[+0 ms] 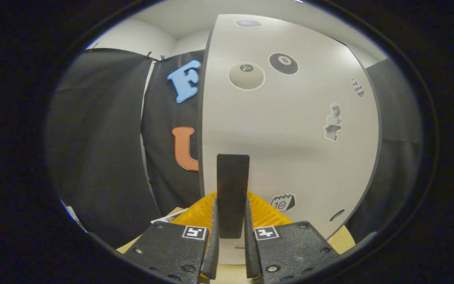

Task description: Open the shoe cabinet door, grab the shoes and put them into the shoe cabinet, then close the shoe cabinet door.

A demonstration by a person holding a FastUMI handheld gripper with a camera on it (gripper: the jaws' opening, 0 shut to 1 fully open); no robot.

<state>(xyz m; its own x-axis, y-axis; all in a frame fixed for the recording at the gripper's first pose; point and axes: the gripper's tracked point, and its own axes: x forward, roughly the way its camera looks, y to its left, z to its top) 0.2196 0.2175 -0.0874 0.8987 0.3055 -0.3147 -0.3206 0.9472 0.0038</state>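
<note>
The white shoe cabinet door (290,130) stands close in front of me, dotted with stickers such as billiard balls and a small bust. Its upright black handle (232,189) sticks out from the door's lower left part. My gripper (231,221) is shut on that handle, one finger pressing each side of it. The door's left edge shows as a dark line against the booth cloth. No shoes are in sight.
Black booth cloth hangs to the left and to the right of the door. A light wooden floor or board (345,240) shows low down beside the fingers, with some white paper (168,217) on the left.
</note>
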